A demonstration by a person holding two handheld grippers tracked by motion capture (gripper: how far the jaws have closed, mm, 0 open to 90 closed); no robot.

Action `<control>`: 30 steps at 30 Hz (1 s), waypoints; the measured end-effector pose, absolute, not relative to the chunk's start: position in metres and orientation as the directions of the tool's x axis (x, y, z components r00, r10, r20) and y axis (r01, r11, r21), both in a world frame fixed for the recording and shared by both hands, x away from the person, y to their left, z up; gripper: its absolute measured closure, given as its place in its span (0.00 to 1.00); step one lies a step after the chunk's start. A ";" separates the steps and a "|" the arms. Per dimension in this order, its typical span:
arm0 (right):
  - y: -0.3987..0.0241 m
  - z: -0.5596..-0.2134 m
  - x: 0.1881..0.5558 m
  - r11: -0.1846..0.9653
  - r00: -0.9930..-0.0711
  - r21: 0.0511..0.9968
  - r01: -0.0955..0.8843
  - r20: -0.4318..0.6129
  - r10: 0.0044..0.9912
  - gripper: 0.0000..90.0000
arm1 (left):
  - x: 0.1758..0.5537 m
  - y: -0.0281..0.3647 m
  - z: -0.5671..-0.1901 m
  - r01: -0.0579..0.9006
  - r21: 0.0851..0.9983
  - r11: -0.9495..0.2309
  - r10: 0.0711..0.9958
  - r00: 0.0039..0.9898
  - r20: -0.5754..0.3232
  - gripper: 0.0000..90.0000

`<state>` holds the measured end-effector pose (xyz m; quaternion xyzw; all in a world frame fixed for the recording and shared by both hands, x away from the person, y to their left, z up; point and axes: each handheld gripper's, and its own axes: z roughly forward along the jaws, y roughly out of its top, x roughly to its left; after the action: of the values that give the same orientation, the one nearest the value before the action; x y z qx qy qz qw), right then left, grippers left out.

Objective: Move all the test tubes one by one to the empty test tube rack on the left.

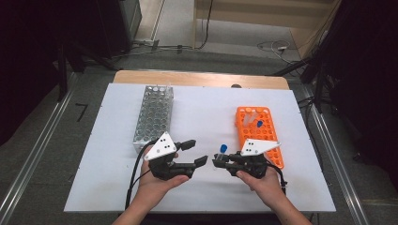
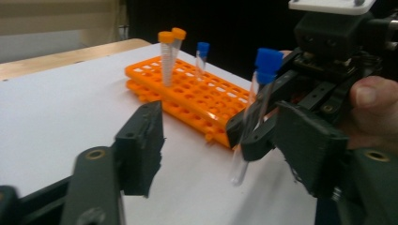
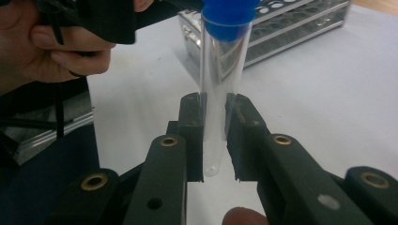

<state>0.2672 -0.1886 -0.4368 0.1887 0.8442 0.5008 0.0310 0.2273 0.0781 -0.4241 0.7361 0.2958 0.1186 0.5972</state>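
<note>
Two racks [image 1: 154, 116], perhaps three tubes [image 2: 166, 58].

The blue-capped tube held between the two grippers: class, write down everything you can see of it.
The tube is a slim, clear one, plastic or glass by its look, with a rounded bottom and a blue screw cap. It seems empty. It stands nearly upright, clamped at mid-length between the jaws of the right hand-held gripper, its bottom above the white table, between the orange rack and the metal rack.
</note>
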 end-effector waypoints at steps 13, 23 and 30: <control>-0.166 -0.440 0.255 0.469 -0.950 0.845 0.257 0.134 0.280 0.83 | 0.225 0.059 -0.427 0.275 0.948 -0.159 0.476 0.863 -0.170 0.71; -0.162 -0.441 0.252 0.474 -0.955 0.845 0.249 0.134 0.263 0.83 | 0.224 0.058 -0.427 0.240 0.955 -0.177 0.467 0.874 -0.133 0.85; -0.163 -0.441 0.252 0.467 -0.954 0.847 0.255 0.142 0.263 0.78 | 0.224 0.061 -0.425 0.231 0.958 -0.171 0.474 0.872 -0.126 0.85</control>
<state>0.2523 -0.1629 -0.4411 0.1512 0.8563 0.4938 0.0043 0.2237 0.0606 -0.4251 0.7585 0.2324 0.1010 0.6003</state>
